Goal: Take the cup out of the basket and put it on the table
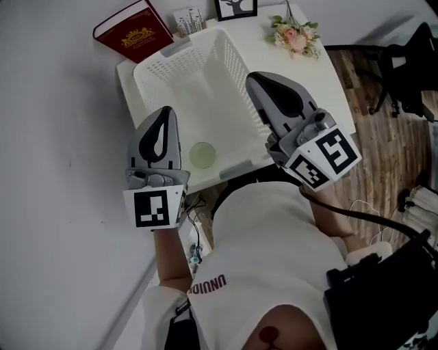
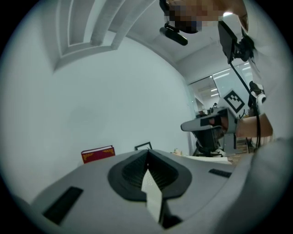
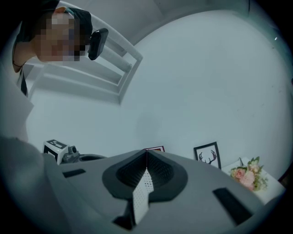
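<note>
A pale green cup stands inside the white basket, close to its near wall. The basket takes up most of the small white table. My left gripper hovers over the basket's near left corner, just left of the cup, shut with nothing in it. My right gripper is held over the basket's right rim, also shut and empty. In the left gripper view the jaws meet at a point, as they do in the right gripper view. Neither gripper view shows the cup.
A red book, a small card stand and a framed deer picture line the table's far edge by the wall. Pink flowers lie at the far right corner. A black chair stands on the wooden floor to the right.
</note>
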Motion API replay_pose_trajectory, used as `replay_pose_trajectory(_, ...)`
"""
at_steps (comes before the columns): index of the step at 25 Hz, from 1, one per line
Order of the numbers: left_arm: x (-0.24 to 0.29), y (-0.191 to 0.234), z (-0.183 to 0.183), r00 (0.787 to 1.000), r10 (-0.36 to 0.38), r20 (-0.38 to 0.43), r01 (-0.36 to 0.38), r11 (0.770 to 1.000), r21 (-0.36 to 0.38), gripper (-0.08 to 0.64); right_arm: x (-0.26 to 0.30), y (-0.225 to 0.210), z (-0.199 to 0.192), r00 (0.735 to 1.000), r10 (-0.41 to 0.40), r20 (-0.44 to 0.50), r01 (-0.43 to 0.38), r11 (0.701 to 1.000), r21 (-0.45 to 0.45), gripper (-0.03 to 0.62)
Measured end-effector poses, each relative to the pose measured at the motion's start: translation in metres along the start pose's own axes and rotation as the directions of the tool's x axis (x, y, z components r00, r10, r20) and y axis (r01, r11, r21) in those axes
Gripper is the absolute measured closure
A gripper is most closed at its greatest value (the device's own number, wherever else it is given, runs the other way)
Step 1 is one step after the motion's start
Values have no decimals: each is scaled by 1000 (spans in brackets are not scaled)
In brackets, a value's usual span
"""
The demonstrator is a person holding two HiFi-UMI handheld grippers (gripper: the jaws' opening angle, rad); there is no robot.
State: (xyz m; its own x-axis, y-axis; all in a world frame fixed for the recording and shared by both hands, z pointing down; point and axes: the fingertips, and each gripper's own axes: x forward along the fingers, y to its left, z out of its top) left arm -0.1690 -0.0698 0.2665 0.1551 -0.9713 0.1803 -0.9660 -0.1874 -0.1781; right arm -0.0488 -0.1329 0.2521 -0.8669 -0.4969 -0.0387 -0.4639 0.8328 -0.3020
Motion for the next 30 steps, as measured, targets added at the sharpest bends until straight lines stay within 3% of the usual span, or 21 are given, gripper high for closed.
replay_pose_trajectory(5,11,-18,-13,986,-161,-32,162,987,21,547,-6,-1,2,1000,-4,13,4,1000,8,572)
replay_pose_trajectory(9,19,-37,-21,942,-333,-47,334,942,17,546,-9,0,1,1000,8,9,-8,1000,15,572)
replay_pose_trajectory(13,30,-43,-35,923,-365,-118,375,925,69,542,-14,-3,3,1000,-5,18,5,1000,19,572)
replay_pose_trajectory(17,36,-55,-56,872,-435,-225,474,865,164,470,-19,-8,3,1000,-17,22,17,1000,18,572)
replay_pose_trajectory(20,38,-67,-66,810,-510,-289,565,811,151,465,-21,-9,4,999,-24,24,23,1000,19,572)
replay_pose_trajectory(23,38,-80,-73,740,-567,-362,649,742,166,458,-26,-9,9,999,-28,32,27,999,16,572)
replay_pose_trajectory(27,37,-92,-88,623,-642,-446,761,630,156,457,-26,-10,7,999,-41,29,40,999,11,572)
replay_pose_trajectory(30,35,-96,-105,520,-671,-529,837,525,156,457,-26,-10,3,999,-46,27,45,999,5,572)
